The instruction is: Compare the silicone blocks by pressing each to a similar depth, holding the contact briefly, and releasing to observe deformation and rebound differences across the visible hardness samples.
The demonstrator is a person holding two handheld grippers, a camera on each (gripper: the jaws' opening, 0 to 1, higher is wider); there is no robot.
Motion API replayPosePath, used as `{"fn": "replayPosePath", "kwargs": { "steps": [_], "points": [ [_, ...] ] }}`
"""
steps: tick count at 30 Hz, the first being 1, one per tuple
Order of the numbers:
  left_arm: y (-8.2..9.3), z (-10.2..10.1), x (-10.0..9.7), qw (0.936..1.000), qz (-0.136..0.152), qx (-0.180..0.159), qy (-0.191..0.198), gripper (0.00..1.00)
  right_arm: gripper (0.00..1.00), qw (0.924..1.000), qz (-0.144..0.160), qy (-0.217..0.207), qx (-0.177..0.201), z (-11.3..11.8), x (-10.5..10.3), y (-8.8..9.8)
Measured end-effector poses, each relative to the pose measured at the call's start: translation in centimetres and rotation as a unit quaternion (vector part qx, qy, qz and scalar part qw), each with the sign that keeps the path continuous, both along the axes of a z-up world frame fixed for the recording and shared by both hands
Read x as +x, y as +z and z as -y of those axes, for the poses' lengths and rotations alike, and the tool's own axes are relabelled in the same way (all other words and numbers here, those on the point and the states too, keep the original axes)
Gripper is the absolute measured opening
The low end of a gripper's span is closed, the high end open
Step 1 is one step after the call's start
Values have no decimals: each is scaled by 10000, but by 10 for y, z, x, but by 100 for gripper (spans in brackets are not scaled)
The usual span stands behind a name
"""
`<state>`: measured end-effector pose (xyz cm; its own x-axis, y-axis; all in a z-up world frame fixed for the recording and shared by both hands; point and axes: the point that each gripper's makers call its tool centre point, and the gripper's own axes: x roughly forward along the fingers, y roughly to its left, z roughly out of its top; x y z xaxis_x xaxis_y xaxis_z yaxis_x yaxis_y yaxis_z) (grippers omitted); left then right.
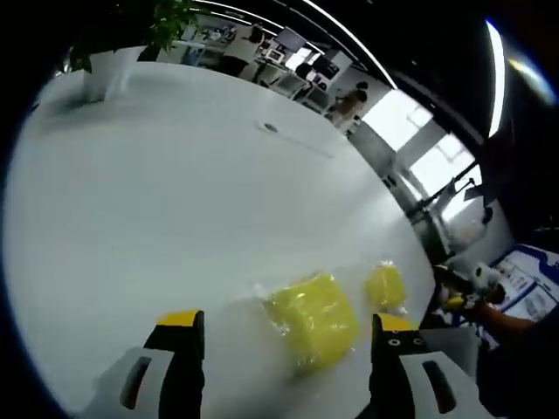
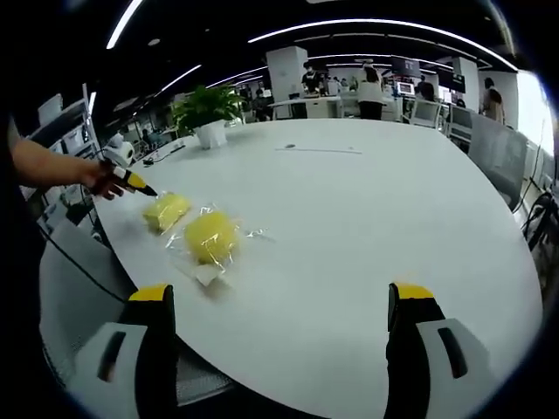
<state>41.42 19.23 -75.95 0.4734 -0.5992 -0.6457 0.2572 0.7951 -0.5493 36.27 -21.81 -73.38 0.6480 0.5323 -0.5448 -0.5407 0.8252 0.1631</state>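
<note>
Two yellow blocks in clear wrapping lay on the white table [image 2: 367, 227], near its edge; in the right gripper view the nearer block [image 2: 210, 236] sat just beside the farther block [image 2: 165, 210], both well ahead and to the left of the right gripper [image 2: 284, 305], whose jaws stood spread with nothing between them; the left gripper [image 1: 288, 336] was likewise spread, the larger block [image 1: 313, 319] lying on the table between and just beyond its jaws; a potted plant [image 2: 207, 112] stood farther back.
</note>
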Motion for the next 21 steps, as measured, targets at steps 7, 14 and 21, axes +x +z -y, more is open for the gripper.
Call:
{"fn": "replayPosePath", "kwargs": {
  "steps": [7,14,21],
  "points": [
    [1,3,10,9989,-121,-364,278,59,96,10000,-59,-7,37,-1,3,-4],
    [-6,4,13,9988,-208,-328,296,49,96,9999,-79,76,19,-3,2,-5],
    [-8,1,17,9929,-428,-836,725,41,96,9999,-118,100,70,-6,-1,-6]
  ]
}}
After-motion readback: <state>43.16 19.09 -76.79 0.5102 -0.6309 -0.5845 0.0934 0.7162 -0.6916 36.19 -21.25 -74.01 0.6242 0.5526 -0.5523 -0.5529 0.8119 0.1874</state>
